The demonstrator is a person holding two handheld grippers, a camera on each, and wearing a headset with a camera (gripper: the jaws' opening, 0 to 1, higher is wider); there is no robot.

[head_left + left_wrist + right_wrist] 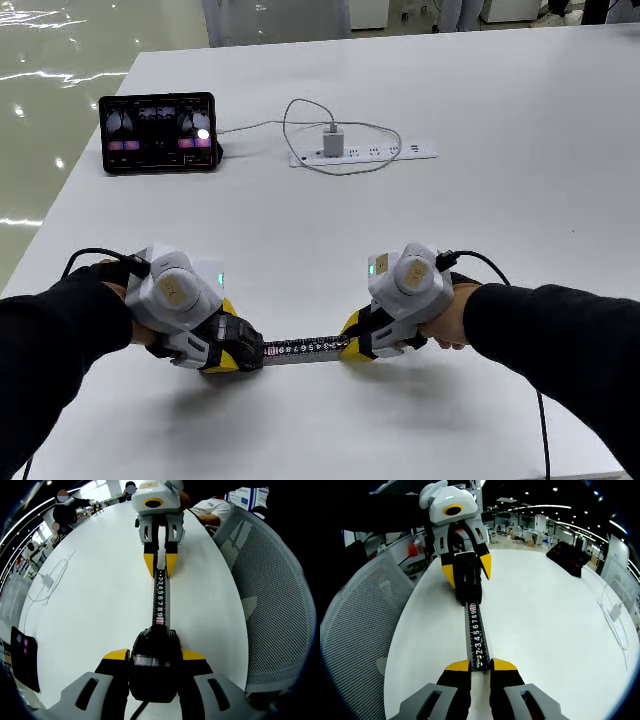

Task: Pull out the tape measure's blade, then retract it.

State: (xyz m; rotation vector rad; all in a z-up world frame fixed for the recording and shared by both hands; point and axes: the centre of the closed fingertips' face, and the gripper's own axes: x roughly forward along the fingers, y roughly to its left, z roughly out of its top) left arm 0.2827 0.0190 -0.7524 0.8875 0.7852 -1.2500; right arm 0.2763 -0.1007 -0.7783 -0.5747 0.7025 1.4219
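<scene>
Jaws of the left gripper (154,655) clamp the tape measure case (154,675) on the white table (480,200). Those of the right gripper (480,666) pinch the tip of the blade (474,630), a short length showing between them

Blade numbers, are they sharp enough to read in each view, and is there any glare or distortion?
Head view: the blade is sharp but its digits are tiny, barely legible; glare streaks the floor. Left gripper view: digits crisp, the case dark, little detail, table edge bowed by the fisheye. Right gripper view: digits crisp, same bowing.
</scene>
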